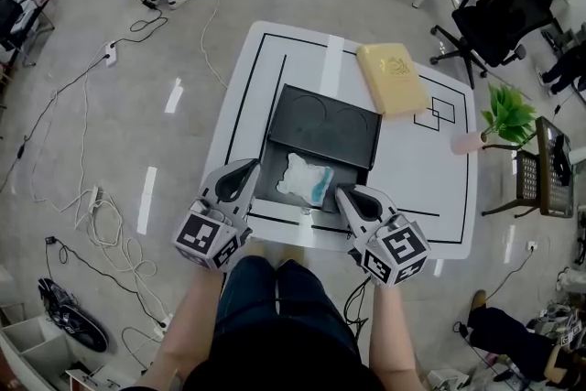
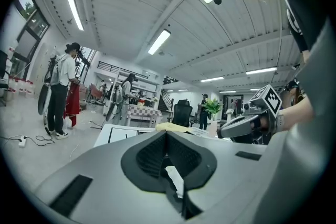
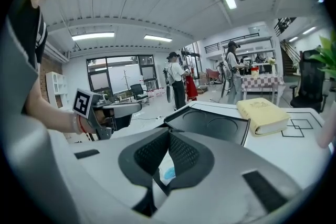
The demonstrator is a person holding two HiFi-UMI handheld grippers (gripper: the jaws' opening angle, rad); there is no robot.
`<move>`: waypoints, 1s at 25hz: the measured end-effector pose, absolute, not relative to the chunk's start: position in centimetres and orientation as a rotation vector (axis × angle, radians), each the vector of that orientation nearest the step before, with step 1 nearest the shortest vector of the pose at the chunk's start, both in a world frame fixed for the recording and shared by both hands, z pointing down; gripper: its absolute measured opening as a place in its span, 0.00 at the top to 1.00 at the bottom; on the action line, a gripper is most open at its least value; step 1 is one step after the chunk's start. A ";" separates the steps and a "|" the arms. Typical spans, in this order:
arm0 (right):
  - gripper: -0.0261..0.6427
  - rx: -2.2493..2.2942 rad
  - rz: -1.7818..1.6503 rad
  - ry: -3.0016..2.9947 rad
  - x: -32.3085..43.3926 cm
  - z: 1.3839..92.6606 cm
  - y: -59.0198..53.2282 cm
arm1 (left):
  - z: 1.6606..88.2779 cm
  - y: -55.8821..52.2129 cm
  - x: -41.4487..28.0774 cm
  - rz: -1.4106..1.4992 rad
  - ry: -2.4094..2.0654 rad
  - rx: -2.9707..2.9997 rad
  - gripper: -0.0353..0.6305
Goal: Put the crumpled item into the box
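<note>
A black box [image 1: 271, 185] lies open on the white table [image 1: 417, 183], its lid [image 1: 325, 122] folded flat behind it. The crumpled item [image 1: 304, 178], white with a blue patch, rests inside the box's tray. My left gripper [image 1: 245, 169] hovers at the tray's front left corner, jaws together and empty. At the front right corner my right gripper [image 1: 343, 193] sits just beside the item, shut with nothing held. In the right gripper view a bit of the white and blue item [image 3: 167, 171] shows below the closed jaws, and the lid [image 3: 210, 124] lies ahead.
A yellow book [image 1: 392, 78] lies on the table behind the lid. A potted plant [image 1: 506, 113] and a pink vase [image 1: 467, 142] stand at the right edge. An office chair [image 1: 499, 14] stands at the far right, cables [image 1: 101, 224] trail on the floor at left, and people stand far off.
</note>
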State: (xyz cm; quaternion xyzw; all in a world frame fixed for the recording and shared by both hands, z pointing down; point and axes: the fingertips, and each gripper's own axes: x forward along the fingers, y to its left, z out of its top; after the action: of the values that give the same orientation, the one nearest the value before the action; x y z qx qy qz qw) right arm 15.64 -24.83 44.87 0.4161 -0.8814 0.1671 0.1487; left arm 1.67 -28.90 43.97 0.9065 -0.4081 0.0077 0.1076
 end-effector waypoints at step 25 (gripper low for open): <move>0.95 1.378 0.323 -2.618 17.6 38.8 -27.0 | 39.7 -30.8 2.9 -0.032 -1.155 2.702 0.95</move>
State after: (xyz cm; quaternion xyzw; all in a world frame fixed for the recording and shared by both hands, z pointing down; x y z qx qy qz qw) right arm 17.61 -27.02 38.80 0.4615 -0.8766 0.1080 0.0826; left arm 2.87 -30.81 39.72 0.9147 -0.3910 -0.0107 0.1013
